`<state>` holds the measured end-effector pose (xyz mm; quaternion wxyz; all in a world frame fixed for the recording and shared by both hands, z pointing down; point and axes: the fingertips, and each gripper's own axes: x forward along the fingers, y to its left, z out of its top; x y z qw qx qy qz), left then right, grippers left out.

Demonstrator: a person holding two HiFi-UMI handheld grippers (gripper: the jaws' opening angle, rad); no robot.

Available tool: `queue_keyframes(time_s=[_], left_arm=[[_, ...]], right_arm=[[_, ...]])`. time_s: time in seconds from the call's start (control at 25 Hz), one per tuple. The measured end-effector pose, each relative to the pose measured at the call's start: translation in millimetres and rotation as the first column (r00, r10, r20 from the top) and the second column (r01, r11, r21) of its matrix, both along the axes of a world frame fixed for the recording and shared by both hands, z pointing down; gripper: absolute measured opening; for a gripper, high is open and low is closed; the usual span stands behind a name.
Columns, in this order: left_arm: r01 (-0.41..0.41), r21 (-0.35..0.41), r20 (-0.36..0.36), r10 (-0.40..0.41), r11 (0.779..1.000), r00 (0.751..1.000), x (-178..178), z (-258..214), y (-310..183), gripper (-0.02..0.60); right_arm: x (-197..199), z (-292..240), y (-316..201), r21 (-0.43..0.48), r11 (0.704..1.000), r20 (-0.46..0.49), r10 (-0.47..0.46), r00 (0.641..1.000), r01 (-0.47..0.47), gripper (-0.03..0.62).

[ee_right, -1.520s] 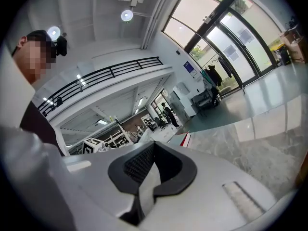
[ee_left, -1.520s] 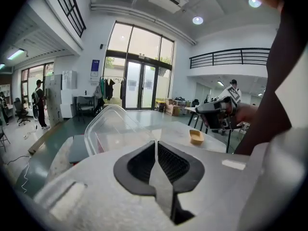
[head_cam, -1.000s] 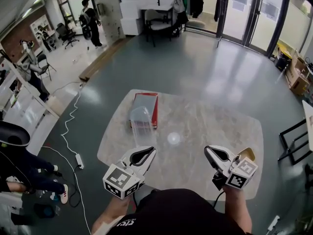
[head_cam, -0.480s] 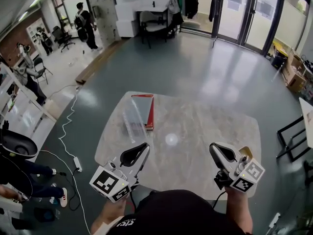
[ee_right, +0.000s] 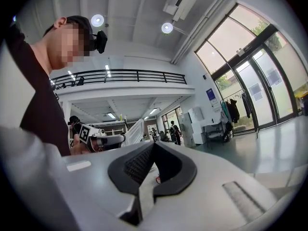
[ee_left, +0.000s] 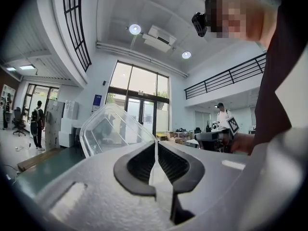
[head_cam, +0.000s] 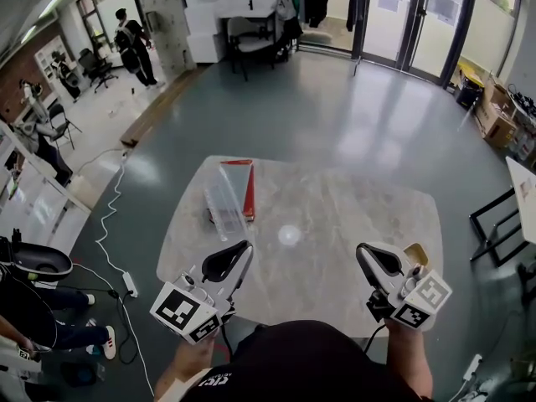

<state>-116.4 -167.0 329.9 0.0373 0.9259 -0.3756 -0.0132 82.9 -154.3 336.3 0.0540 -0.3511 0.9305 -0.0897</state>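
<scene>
A clear plastic container [head_cam: 223,209] lies on a red flat item [head_cam: 248,188] at the left side of the marble table [head_cam: 335,199]. My left gripper [head_cam: 243,249] hovers near the table's front left edge, a short way from the container, jaws shut on nothing. In the left gripper view that gripper [ee_left: 156,148] points upward, with the container [ee_left: 108,131] looming just past it. My right gripper [head_cam: 363,251] is held at the front right, shut and empty. A small tan bowl [head_cam: 416,254] sits just beside it. In the right gripper view the gripper [ee_right: 153,150] faces the left gripper [ee_right: 103,139].
People stand at the far left [head_cam: 130,44] and close by at the left edge [head_cam: 33,308]. A chair [head_cam: 243,36] and glass doors [head_cam: 419,11] are at the back. A cable with a power strip [head_cam: 126,283] crosses the floor on the left. Another table [head_cam: 521,195] is at the right.
Both grippers have drawn back a little toward the person and tipped upward, so their views show more ceiling. The clear container now lies flatter on the red item.
</scene>
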Motion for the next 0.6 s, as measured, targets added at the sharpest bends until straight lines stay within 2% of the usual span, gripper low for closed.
queue_keyframes(time_s=[0.6], left_arm=[[-0.03,-0.047,0.009,0.031,0.998,0.999,9,17,-2,0.02]], right_arm=[[-4,8,-3,-0.009,1.0,-0.013,0.002,1.0,-0.002,0.0]])
